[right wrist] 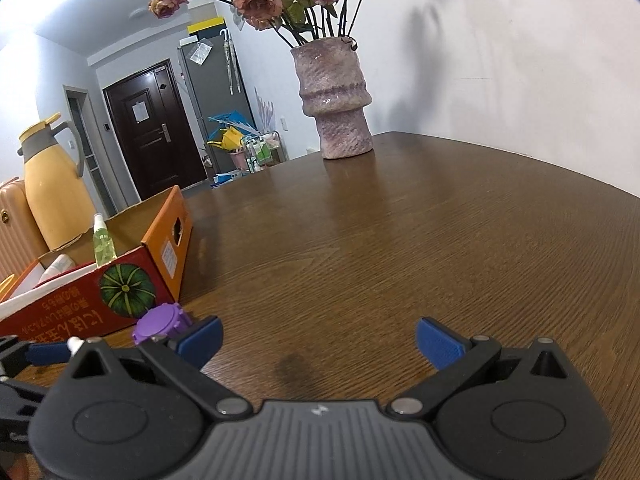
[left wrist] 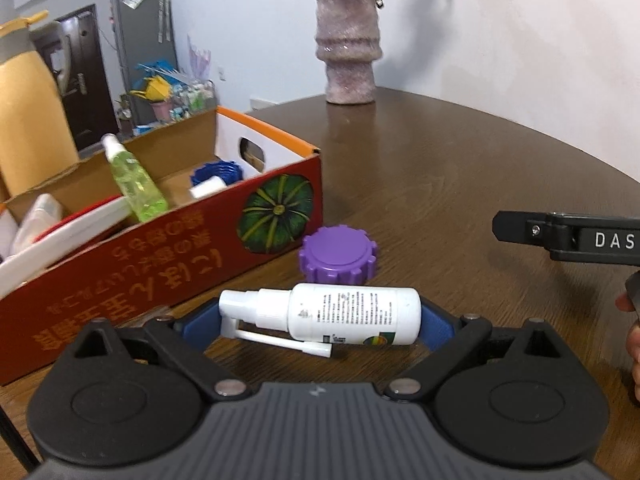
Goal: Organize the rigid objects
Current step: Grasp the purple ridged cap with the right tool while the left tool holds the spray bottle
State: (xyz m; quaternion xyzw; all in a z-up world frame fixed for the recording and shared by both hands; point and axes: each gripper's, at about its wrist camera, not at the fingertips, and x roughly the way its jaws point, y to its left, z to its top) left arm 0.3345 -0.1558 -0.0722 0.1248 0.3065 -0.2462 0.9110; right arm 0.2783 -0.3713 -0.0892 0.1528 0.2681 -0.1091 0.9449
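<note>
Already stowed: the red cardboard box (left wrist: 168, 248), printed with a green pumpkin, occupied the left of the left-wrist frame, resting on the brown tabletop (left wrist: 460, 184). Inside it stood a green spray bottle (left wrist: 134, 178) leaning upright, a blue ridged lid (left wrist: 218, 172) with a small white cylinder in front of it toward the far end, and some white items with red trim (left wrist: 68, 224) at the near end; what these last were could not be told.

Outstanding, item one: a white spray bottle (left wrist: 340, 314) lay on its side at lower centre of the left-wrist frame, nozzle pointing to frame left, its thin applicator tube folded beneath. It sat between the blue pads of the left tongs (left wrist: 320, 320), which were spread wide to either end of it. Whether the pads touched the bottle could not be told; no grip looked established.

Outstanding, item two: a purple ridged cap (left wrist: 338, 256) sat flat on the tabletop just behind the white bottle and just beside the box's near corner.

Right tongs (right wrist: 318, 338): released, jaws wide apart, holding nothing, low over bare tabletop at lower centre of the right-wrist frame.

Not part of the job, by appearance: a pink stone-textured vase (right wrist: 334, 100) of dried roses at upper centre, and a yellow thermos jug (right wrist: 54, 184) behind the box at far left.

Assessment: the sorting appeared mostly done, with two loose pieces left to box. The white bottle looked to be the piece in hand, the purple cap to follow.
</note>
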